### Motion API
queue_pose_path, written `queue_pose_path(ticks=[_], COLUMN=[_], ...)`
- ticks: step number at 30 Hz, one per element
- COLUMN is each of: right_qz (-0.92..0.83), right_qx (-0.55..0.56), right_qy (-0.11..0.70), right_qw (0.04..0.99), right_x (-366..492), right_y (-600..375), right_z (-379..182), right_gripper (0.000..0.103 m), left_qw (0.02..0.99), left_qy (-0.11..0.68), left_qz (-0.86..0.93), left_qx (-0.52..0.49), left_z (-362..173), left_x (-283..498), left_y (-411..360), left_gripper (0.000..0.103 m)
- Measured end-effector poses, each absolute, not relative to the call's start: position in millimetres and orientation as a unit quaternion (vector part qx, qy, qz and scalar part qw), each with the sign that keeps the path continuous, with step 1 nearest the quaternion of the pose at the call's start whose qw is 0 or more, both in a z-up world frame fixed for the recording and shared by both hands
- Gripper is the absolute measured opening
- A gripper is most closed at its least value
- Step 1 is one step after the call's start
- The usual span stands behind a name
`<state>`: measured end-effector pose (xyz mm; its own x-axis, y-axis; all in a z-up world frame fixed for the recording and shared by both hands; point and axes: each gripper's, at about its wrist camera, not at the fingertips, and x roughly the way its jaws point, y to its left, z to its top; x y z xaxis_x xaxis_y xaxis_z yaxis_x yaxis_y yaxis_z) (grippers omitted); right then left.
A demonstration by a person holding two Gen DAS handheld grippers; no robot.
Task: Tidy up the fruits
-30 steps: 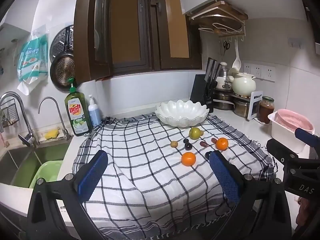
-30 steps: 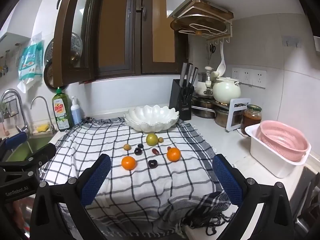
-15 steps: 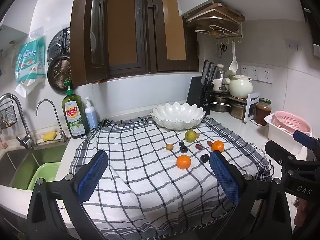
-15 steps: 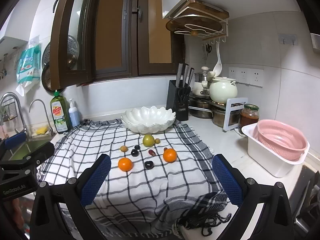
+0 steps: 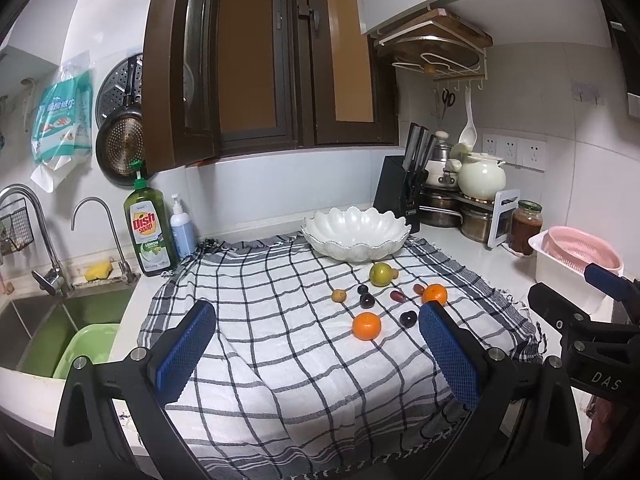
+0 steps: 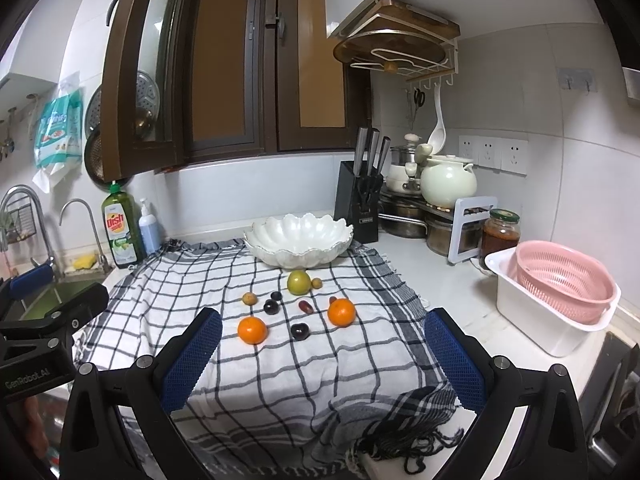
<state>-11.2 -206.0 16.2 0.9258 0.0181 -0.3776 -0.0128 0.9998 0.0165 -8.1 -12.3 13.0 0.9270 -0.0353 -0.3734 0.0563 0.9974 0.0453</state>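
Both views have drawn back slightly from the fruits (image 6: 296, 308), which lie untouched on the cloth (image 6: 280, 380) before the bowl (image 6: 298, 246); left gripper (image 5: 316, 354) and right gripper (image 6: 324, 358) gape empty, sorting unstarted.

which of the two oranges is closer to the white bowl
The right-hand orange, beside a small reddish fruit. The other orange lies farther forward on the cloth, farther from the bowl.

The green bottle (image 5: 150, 232) by the sink is showing "Dish soap" and "LEMON"; the right tongs (image 5: 592, 364) are bearing "DAS" — the left tongs (image 6: 36, 360), "GenRobot.AI".
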Motion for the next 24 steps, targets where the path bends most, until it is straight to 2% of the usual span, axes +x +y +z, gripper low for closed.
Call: queue_pose_path(ticks=[24], right_qz=[0.010], right_qx=[0.004], right_qy=[0.187], right_qw=[0.982], right_x=[-10.8], right_y=[-205.4], right_z=[17.1], right_gripper=[0.102], left_qw=[0.982], left_qy=[0.186], left_qz=[-0.024], left_qx=[0.025], left_z=[13.4], left_x=[-8.8], left_y=[-12.9], left_gripper=[0.103])
